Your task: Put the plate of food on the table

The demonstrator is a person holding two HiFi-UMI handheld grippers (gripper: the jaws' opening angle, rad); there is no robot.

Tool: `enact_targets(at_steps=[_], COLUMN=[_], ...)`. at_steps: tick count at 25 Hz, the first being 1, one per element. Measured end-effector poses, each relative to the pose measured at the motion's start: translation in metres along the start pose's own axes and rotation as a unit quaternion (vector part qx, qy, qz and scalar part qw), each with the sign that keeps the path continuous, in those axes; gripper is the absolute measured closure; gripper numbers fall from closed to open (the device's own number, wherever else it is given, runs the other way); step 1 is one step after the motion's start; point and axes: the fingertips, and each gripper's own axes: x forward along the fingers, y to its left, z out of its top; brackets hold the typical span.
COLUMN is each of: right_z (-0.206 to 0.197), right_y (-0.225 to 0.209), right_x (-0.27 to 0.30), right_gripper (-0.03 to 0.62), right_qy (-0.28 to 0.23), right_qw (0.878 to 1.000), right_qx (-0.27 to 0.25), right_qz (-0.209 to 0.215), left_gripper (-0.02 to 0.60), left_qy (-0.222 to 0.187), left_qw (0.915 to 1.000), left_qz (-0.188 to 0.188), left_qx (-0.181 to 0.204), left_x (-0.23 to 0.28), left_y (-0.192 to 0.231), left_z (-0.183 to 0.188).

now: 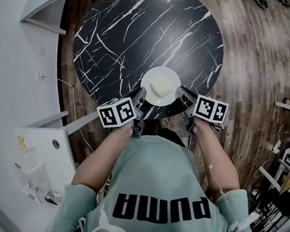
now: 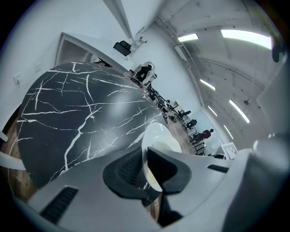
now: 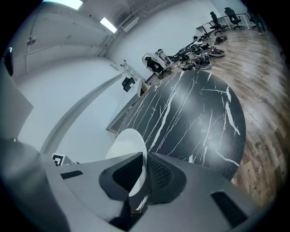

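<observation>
Left claw (image 1: 142, 96) and right claw (image 1: 181, 93), forearms forward, each tight on the plate (image 1: 160, 82) rim.

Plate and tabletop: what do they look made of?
The plate is white, smooth and glossy with a thin rim. It is likely glazed ceramic, though melamine can't be ruled out. The tabletop is black with white veins and a soft sheen: marble or a marble-look slab, hard either way.

This looks like an open-plan office or lab workspace. Long ceiling light strips (image 2: 246, 38), white walls (image 1: 14, 58) and a wood-plank floor (image 1: 256, 70) surround a round black marble tabletop (image 1: 139, 35). Beyond its far edge stand wheeled office chairs (image 3: 230, 13) and a row of cluttered equipment (image 3: 201, 61).
</observation>
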Motion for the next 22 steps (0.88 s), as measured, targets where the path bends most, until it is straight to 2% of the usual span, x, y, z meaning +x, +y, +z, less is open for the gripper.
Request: enact_targets(at_steps=[8,13,22], right_z=[0.009,0.007,0.008], right_y=[-0.026,-0.042,-0.065], right_x=[0.024,0.039,0.057], right_gripper=[0.562,0.562,0.562], right_qy=[0.002,0.008,0.015], right_qw=[1.0,0.999,0.997], right_qx=[0.007,0.007,0.019], right_qz=[-0.025,-0.045,-0.071], left_gripper=[0.539,0.531,0.529], left_qy=[0.03,0.055,0.087], left_qw=[0.9993,0.9967,0.993], left_qz=[0.016,0.042,0.046], left_qx=[0.016,0.043,0.065], left_x=[0.035,0.054,0.081], left_y=[0.016,0.034,0.044], left_z=[0.004,-0.002,0.002])
